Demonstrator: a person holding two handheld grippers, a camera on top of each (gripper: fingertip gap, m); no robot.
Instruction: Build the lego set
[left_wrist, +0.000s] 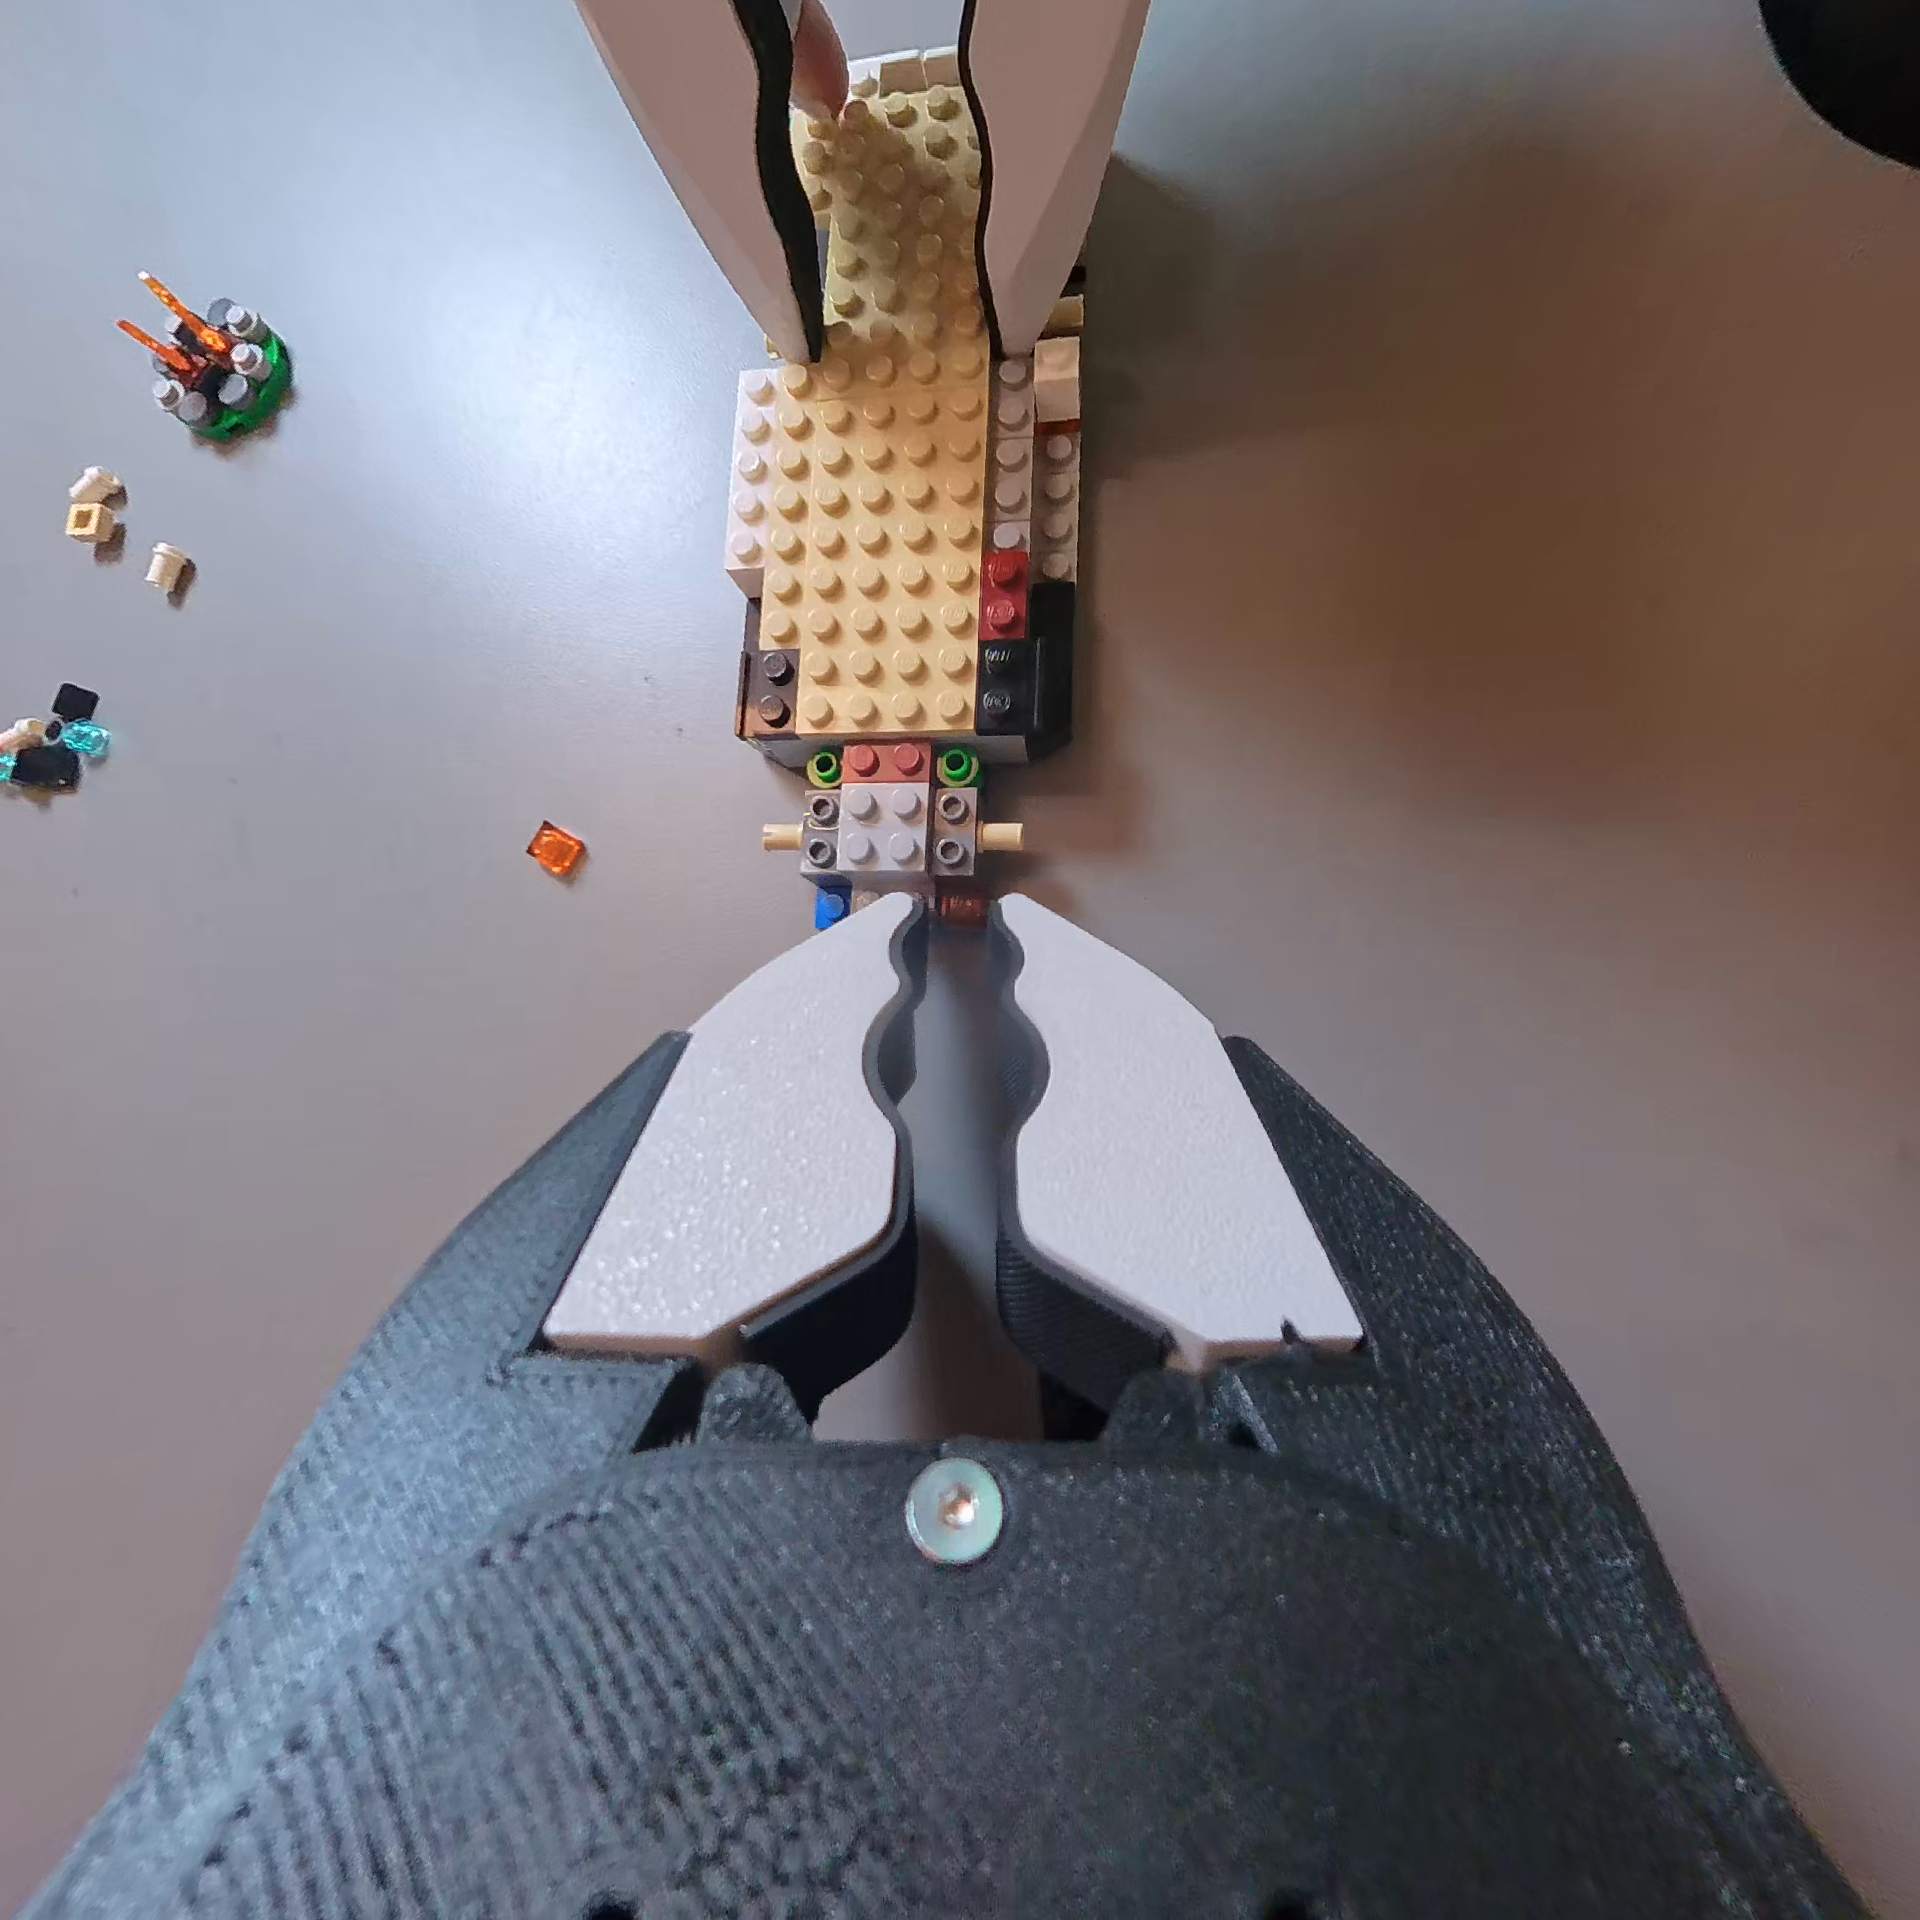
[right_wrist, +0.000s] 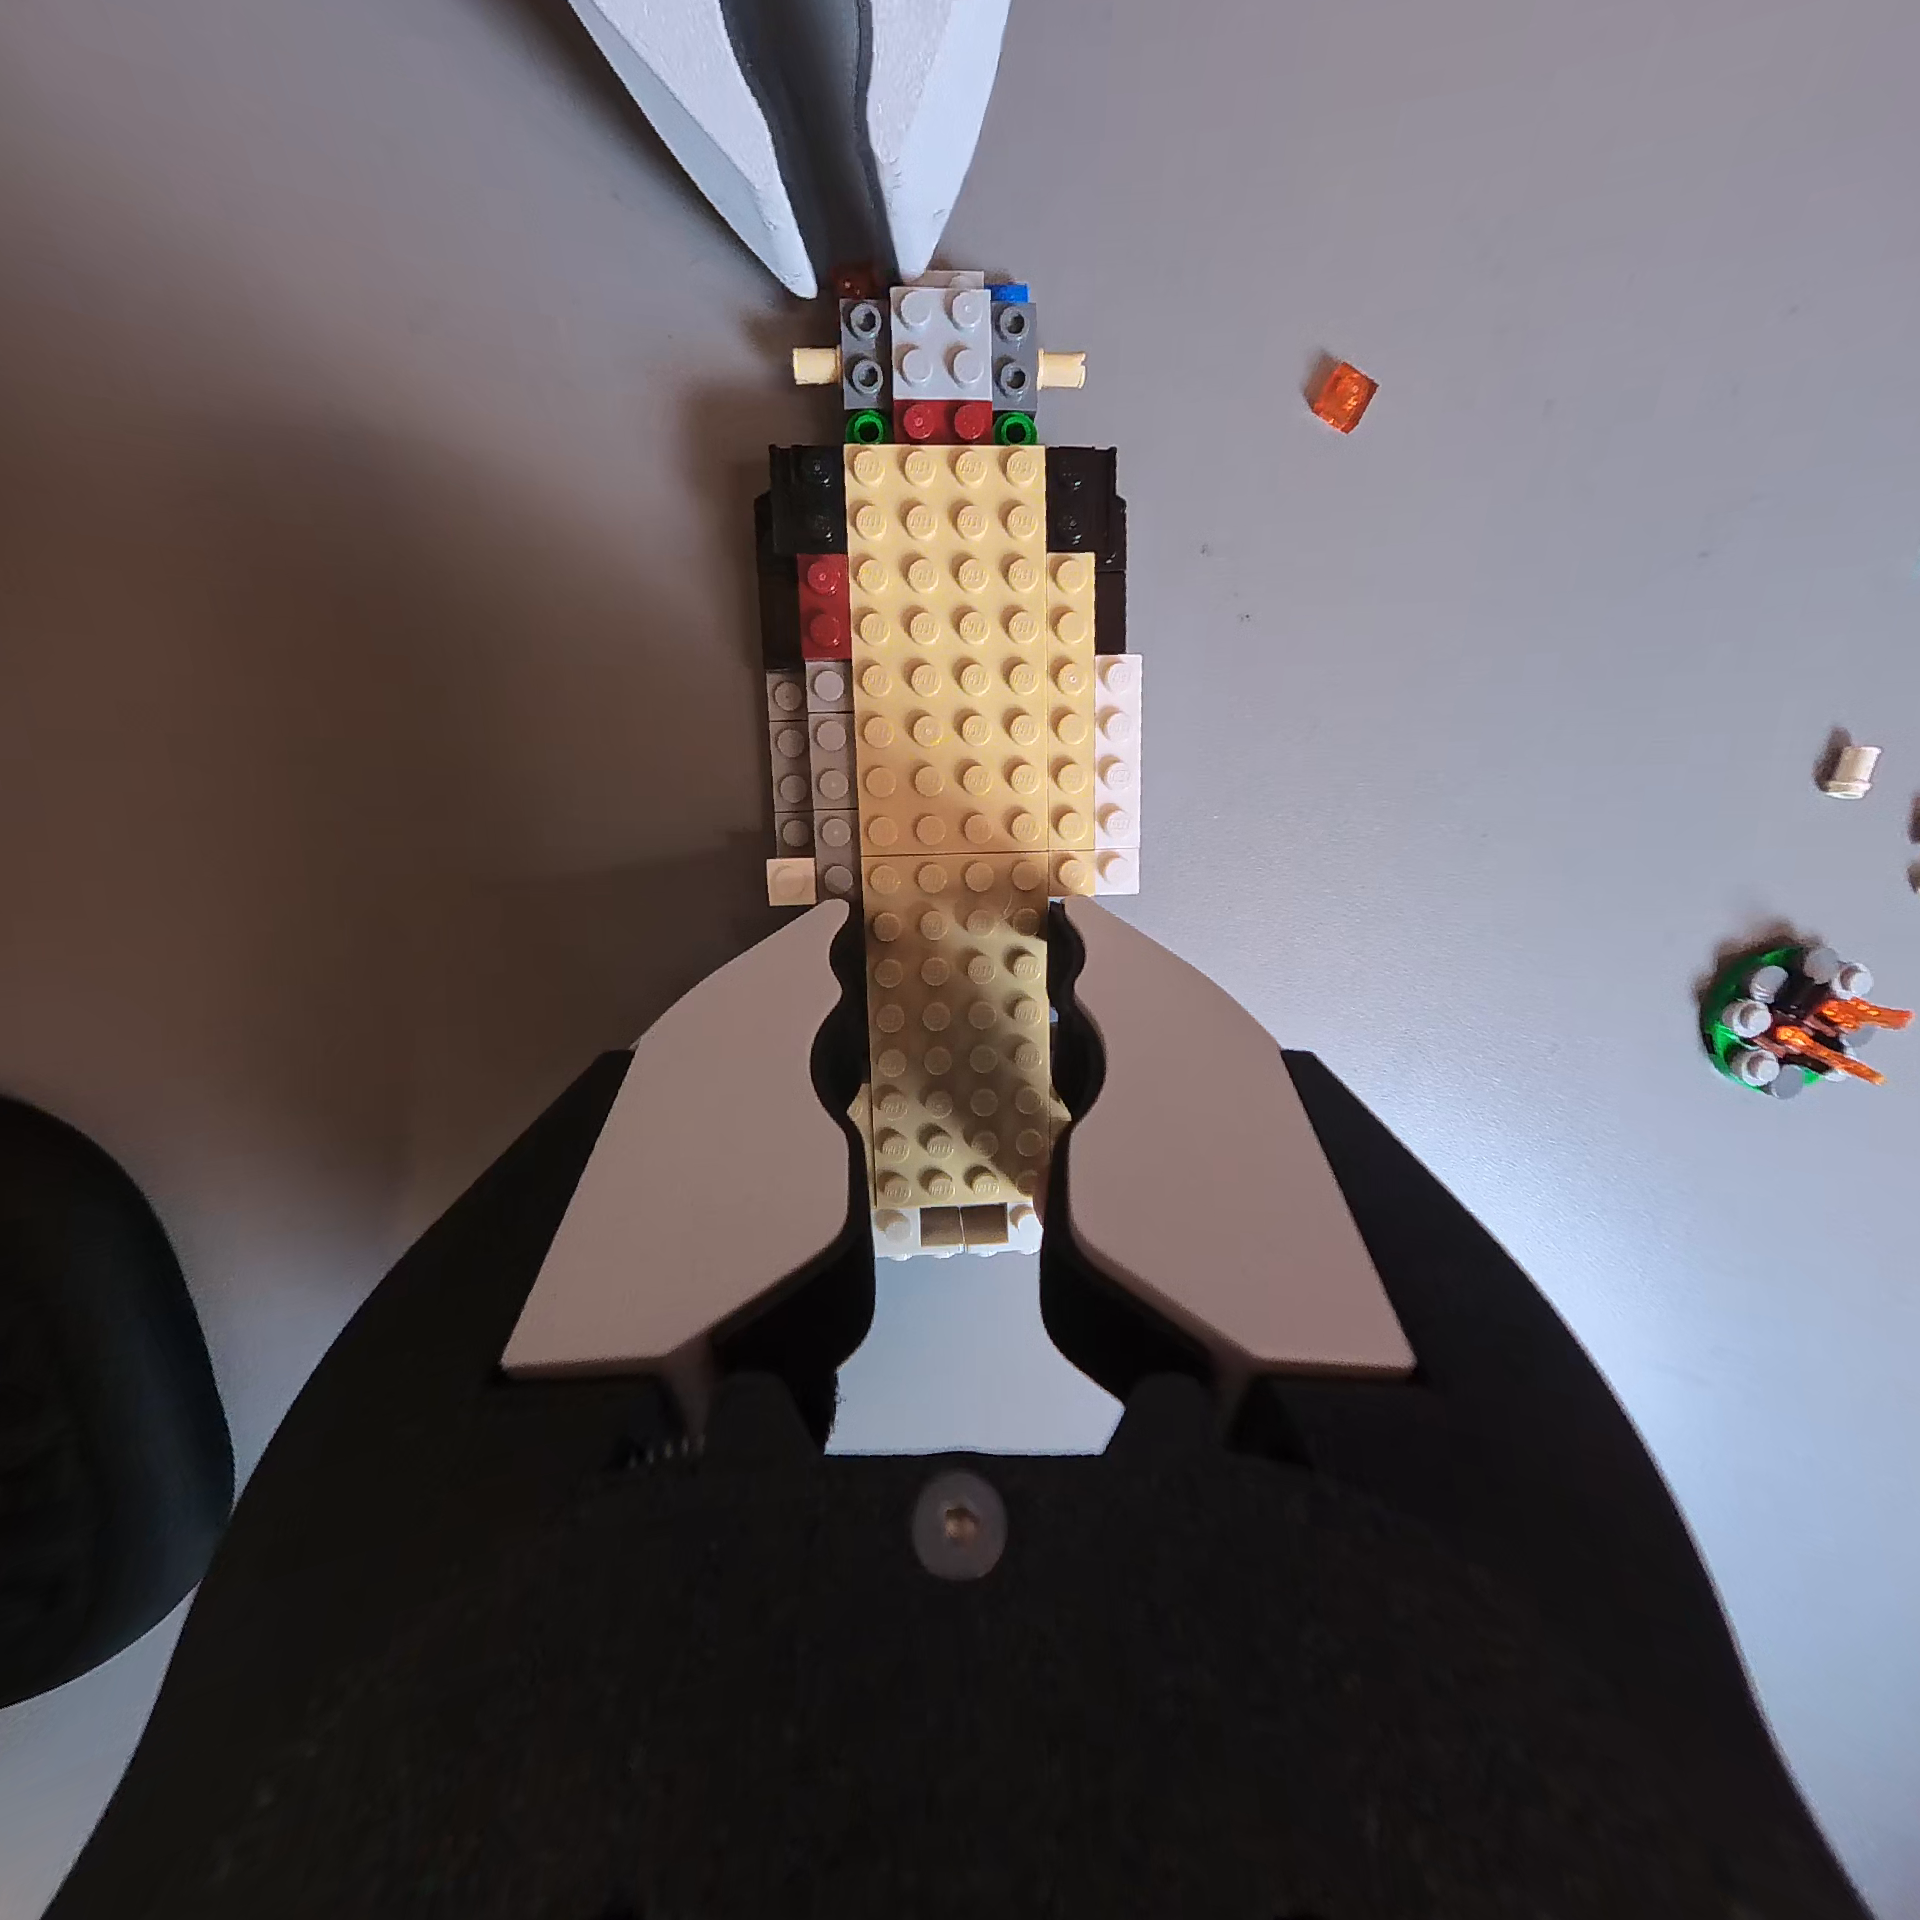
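While right claw (right_wrist: 956, 914) clamps tan brick model (right_wrist: 966, 665), long axis runs toward left claw (left_wrist: 961, 914), slightly parted.

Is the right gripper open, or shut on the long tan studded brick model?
Shut on it: the right gripper has both pads against the sides of the long tan studded brick model.

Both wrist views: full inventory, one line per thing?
Brick model: 1, mostly tan with grey, black, red, white edges; table centre, lying between the two grippers.
Orange tile: 1, clear orange; loose beside the model's narrow end.
Green round build: 1, green base, grey studs, orange spikes; off to the side.
Cream bits: 3, near the round build.
Black and teal bits: small cluster, frame edge.
Table: grey.
Left gripper: tips around a red-brown piece at the narrow end.
Right gripper: clamps the tan end.
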